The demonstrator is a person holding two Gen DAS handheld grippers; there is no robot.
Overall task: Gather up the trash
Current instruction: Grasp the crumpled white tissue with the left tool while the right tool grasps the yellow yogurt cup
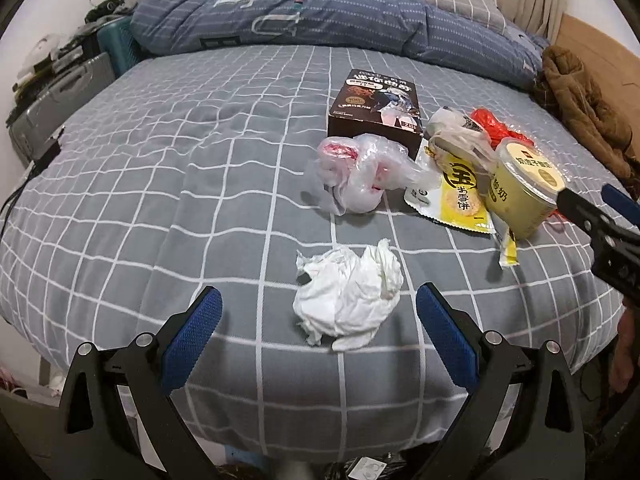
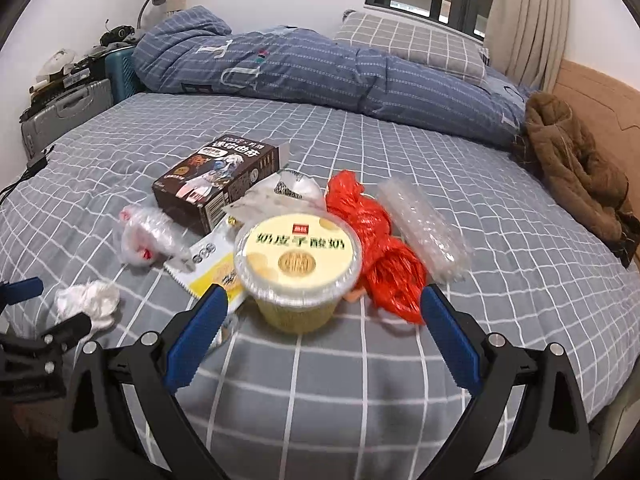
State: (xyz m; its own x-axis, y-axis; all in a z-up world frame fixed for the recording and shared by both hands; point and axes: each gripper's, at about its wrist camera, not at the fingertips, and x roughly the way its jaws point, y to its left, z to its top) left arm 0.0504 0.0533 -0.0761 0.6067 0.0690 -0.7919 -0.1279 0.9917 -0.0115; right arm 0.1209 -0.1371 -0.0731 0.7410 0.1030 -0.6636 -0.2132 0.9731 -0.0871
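Note:
Trash lies on a grey checked bed [image 1: 160,184]. A crumpled white tissue [image 1: 348,294] sits just ahead of my open left gripper [image 1: 318,300], between the lines of its fingers. A yellow yogurt cup [image 2: 298,268] stands upright between and just ahead of my open right gripper [image 2: 324,300]; nothing is held. Around the cup lie a red plastic bag [image 2: 380,248], a clear plastic wrapper [image 2: 424,224], a yellow snack packet [image 2: 212,268], a clear bag with red print [image 2: 144,236] and a dark brown box [image 2: 218,180]. The right gripper [image 1: 596,204] also enters the left wrist view beside the yogurt cup [image 1: 520,192].
A blue striped duvet [image 1: 320,20] and a checked pillow [image 2: 412,44] lie along the far side of the bed. A brown jacket [image 2: 576,168] sits at the right edge by a wooden headboard [image 2: 600,104]. Grey suitcases [image 1: 60,104] and clutter stand left of the bed.

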